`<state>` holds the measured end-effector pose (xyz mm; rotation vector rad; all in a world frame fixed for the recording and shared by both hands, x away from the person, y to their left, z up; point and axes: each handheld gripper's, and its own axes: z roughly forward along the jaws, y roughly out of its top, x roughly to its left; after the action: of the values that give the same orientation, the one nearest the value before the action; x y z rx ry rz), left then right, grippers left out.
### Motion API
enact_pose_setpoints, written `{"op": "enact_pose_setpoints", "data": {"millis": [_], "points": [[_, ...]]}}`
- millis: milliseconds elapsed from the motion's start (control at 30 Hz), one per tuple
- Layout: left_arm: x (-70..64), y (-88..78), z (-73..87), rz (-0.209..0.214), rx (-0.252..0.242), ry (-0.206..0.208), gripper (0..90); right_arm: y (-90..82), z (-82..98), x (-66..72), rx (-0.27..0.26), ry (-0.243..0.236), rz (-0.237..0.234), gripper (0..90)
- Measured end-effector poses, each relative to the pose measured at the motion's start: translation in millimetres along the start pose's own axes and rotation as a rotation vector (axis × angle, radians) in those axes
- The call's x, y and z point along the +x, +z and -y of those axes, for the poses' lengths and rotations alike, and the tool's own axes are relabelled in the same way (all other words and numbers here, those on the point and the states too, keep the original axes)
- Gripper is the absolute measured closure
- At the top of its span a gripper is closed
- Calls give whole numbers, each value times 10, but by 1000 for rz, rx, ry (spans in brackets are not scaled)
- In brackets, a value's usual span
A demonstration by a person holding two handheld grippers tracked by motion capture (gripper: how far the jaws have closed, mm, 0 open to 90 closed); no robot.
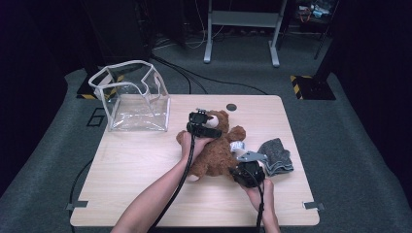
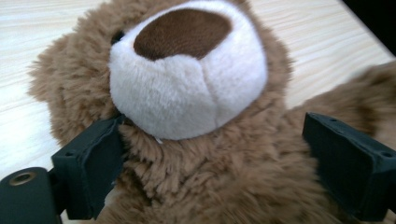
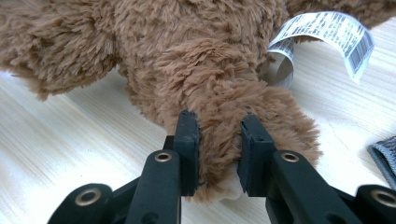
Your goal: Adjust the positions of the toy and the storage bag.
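Item: teddy bear (image 1: 216, 148), brown plush, cream muzzle, lying on its back on the desk (image 1: 145, 160).

Location: under and between both grippers. Its head lies just ahead of the left gripper (image 1: 204, 127); one leg runs into the right gripper (image 1: 241, 173).

Left gripper (image 2: 212, 163): released, jaws spread wide to either side of the bear's neck and chest, pads not pressing the fur.

Right gripper (image 3: 218, 149): clenched on the bear's foot, fur bunched between the pads.

Adjacent: sewn-in label (image 3: 327, 35) curling out beside the held leg; folded grey cloth (image 1: 276, 156) just to the right of the right gripper; clear pouch (image 1: 133, 97) standing open, well apart beyond the left gripper.

Step in hand (judged): taking a second hold on the bear so that it can be lifted, probably towards the clear pouch.

Handling notes:
- Set the left jaws deep round the neck or upper body, below the muzzle, not on loose fur tips; plush compresses and a shallow pinch would slip.
- Keep the right grip firm until the left has closed.
- Lift both ends together so the body does not sag or swing.
- Keep the label out of the jaws.
- The pouch mouth looks floppy; lead in with the narrower end.
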<state>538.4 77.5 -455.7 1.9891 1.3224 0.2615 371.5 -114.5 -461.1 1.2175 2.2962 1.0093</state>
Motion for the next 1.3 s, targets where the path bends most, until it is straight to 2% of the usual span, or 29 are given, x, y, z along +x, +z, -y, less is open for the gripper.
{"op": "enact_pose_setpoints", "data": {"millis": [33, 67, 100, 233, 267, 300, 367, 400, 433, 567, 633, 667, 700, 733, 767, 933, 1033, 1067, 1167, 1200, 1300], "points": [[13, 16, 7, -9, 7, -5, 49, 10, 2, 13, 2, 12, 3, 722], [13, 16, 7, -9, 7, -5, 34, 12, 12, 7, 5, -1, 2, 722], [37, 45, 30, -5, 0, -40, 25, 14, 18, 7, 6, 1, 7, 720], [18, 64, 49, -4, 6, -31, 19, 39, 47, -13, 10, 7, 8, 705], [9, 77, 53, -10, 9, -3, 19, 50, 48, -11, 13, 23, 6, 686], [6, 87, 65, -13, 13, -3, 20, 56, 51, -19, 9, 24, 7, 666], [23, 107, 77, -8, 23, 0, 22, 61, 66, -49, 10, 19, 17, 561], [38, 115, 86, -5, 26, -6, 24, 59, 70, -52, 11, 52, 22, 501], [45, 127, 91, 1, 24, -11, 28, 53, 86, -85, 8, 41, 23, 446], [68, 134, 116, 19, 29, -21, 54, -22, 168, -187, -24, 80, 42, 194], [82, 140, 139, 39, 27, -27, 89, -95, 241, -233, -57, 110, 33, 138], [79, 144, 151, 26, 20, 3, 114, -131, 302, -254, -60, 114, 41, 143], [83, 143, 159, 34, 19, 20, 149, -142, 357, -262, -52, 112, 57, 122], [83, 143, 159, 34, 19, 20, 182, -142, 357, -262, -52, 112, 57, 122], [70, 142, 178, 38, 8, 28, 214, -98, 503, -268, -14, 113, 54, 75], [87, 141, 192, 50, -10, 49, 335, 63, 732, -280, 33, 118, 55, 71], [82, 133, 204, 45, -23, 61, 416, 117, 763, -263, 33, 106, 68, 70], [82, 132, 206, 43, -27, 70, 440, 135, 759, -249, 29, 104, 87, 69], [61, 131, 221, 33, -51, 79, 491, 167, 759, -256, 26, 73, 103, 52], [60, 119, 226, 26, -51, 100, 499, 171, 760, -265, 22, 60, 102, 48], [32, 115, 241, 20, -85, 113, 513, 185, 766, -283, 8, 48, 89, 37]]}}
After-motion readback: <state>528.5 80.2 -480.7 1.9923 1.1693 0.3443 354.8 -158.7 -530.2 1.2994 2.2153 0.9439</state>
